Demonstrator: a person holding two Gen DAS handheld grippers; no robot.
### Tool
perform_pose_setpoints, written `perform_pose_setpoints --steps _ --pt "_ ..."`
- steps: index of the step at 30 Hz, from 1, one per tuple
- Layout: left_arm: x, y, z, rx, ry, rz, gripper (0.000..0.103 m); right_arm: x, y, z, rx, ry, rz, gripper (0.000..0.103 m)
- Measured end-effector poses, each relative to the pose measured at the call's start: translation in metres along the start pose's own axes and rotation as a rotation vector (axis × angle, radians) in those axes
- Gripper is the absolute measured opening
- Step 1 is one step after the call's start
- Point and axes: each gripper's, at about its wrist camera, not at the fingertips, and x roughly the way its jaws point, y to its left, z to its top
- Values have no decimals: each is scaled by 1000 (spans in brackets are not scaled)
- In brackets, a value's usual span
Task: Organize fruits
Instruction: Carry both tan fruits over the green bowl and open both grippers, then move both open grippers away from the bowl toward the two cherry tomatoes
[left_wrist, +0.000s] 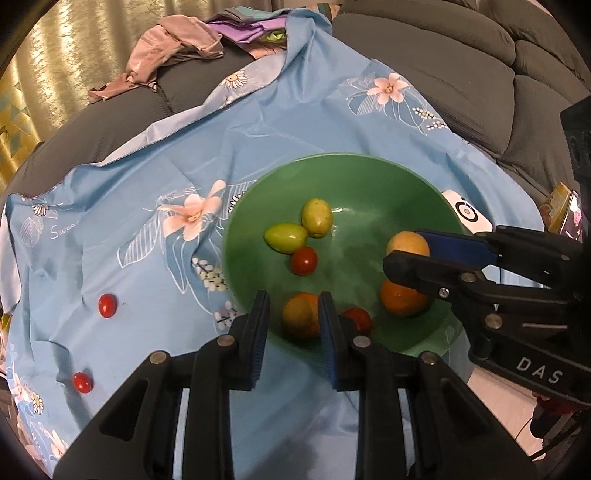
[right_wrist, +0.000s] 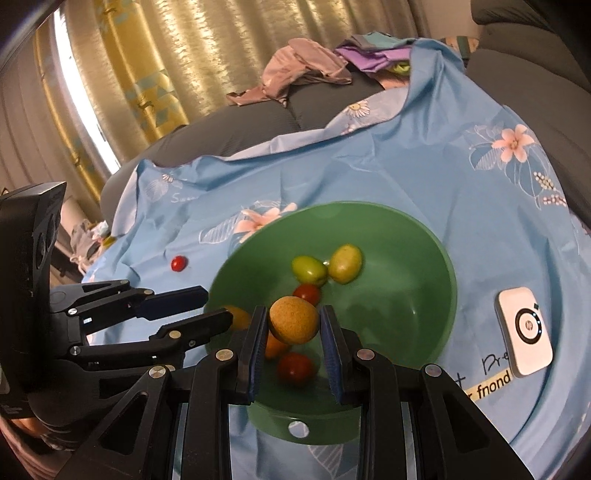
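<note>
A green bowl sits on a blue flowered cloth and holds several fruits: two green-yellow ones, red tomatoes and an orange fruit. My left gripper is open over the bowl's near rim, its jaws either side of a yellow-orange fruit without clear contact. My right gripper hangs over the bowl with a speckled yellow fruit between its jaws; small gaps show at both pads. Two red tomatoes lie on the cloth left of the bowl.
A white phone-like device lies on the cloth right of the bowl. Crumpled clothes are piled on the grey sofa behind. Gold curtains hang at the far left.
</note>
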Motion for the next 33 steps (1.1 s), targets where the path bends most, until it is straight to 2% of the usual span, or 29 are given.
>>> perform_pose_setpoints --steps 5,6,7,9,15,22,33 --pt "5 -2 1 -4 11 -2 26 5 -6 -2 18 23 -2 30" --pt "6 -1 1 -8 12 -1 32 6 -6 -2 21 32 -11 30" --pt "6 0 0 -14 16 2 45 7 -7 -2 25 39 -20 30" --pt "5 3 -1 -29 14 11 61 7 -10 -3 38 42 -25 31" --pt "-2 12 -5 -66 7 18 65 3 -12 -3 55 38 -27 33" --pt "-14 21 -16 -112 4 42 80 -3 -10 -2 51 31 -25 33" --pt "-39 52 -78 -262 46 90 85 -17 22 -11 -2 30 28 33"
